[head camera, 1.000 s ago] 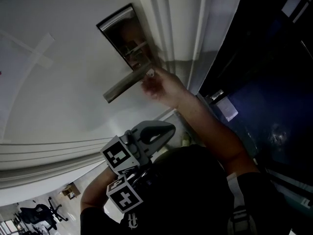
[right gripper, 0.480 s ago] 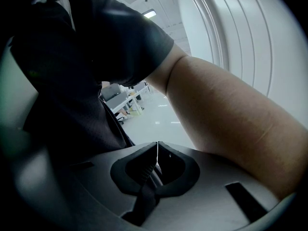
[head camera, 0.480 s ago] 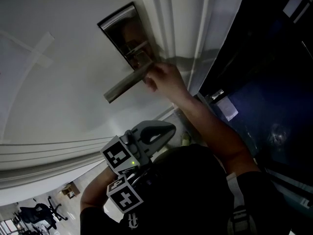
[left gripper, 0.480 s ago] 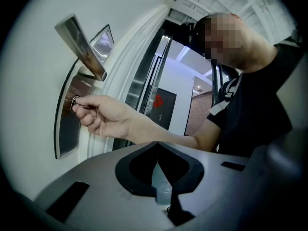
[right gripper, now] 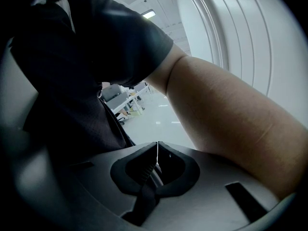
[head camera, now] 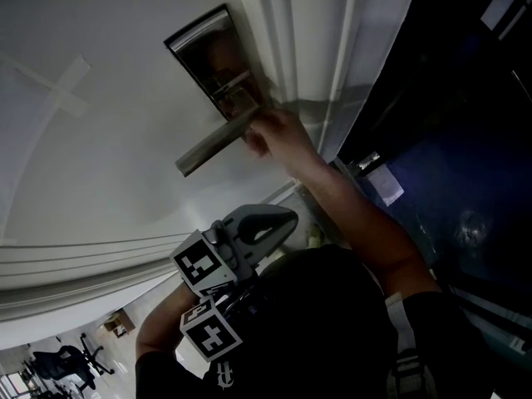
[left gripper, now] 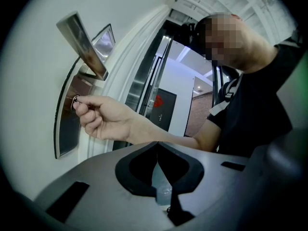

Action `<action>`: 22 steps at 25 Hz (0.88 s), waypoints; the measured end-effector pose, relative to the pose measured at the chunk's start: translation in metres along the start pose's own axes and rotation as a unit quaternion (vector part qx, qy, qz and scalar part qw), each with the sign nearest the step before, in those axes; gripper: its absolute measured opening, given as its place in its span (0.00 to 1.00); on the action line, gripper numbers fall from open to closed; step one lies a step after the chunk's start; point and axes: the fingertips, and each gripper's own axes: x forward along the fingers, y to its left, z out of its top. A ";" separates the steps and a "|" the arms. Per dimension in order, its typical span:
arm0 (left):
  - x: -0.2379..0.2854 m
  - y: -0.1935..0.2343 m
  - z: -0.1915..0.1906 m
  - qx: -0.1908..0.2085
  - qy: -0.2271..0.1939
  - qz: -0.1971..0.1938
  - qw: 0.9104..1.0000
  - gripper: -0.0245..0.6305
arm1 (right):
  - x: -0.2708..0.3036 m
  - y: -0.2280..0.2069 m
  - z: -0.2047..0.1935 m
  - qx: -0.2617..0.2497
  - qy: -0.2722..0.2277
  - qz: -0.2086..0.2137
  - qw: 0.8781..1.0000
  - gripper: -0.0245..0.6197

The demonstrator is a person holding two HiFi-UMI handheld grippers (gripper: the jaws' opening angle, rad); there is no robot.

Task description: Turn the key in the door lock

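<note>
While the small silver metal key [left gripper: 75, 101] sits against the lower part of the tall mirrored steel lock plate [left gripper: 66, 129], just under the lever's root, a bare hand [left gripper: 103, 120] pinches its bow between thumb and forefinger; only a sliver of metal shows, so how far it has rotated cannot be read. Compared with a second ago, that hand [head camera: 275, 135] has crept a little upward and in toward the plate [head camera: 204, 50], closing on the spot below the flat brushed-metal lever handle [head camera: 213, 145], while the lever itself has not moved. That suggests the key is now seated in the cylinder and the turn is starting or under way, not finished. Around it, the white panelled door [head camera: 100, 131] stands shut against its moulded frame. Neither device takes part: the left tool [left gripper: 157, 149] is pressed together with nothing between its jaws, pointed at the lock from beside it, and the right tool [right gripper: 156, 157] is likewise pressed together and bare, facing the person's forearm.
</note>
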 end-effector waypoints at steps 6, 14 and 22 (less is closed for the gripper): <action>0.000 0.000 0.002 0.002 0.000 0.001 1.000 0.05 | -0.001 0.000 0.001 -0.001 0.000 -0.001 1.000 0.06; 0.001 -0.001 0.002 0.005 0.001 0.001 1.000 0.05 | -0.001 0.001 0.000 -0.003 0.001 -0.003 1.000 0.06; 0.000 -0.002 0.001 0.005 0.003 0.002 1.000 0.05 | 0.000 0.002 0.001 -0.005 0.001 -0.003 1.000 0.06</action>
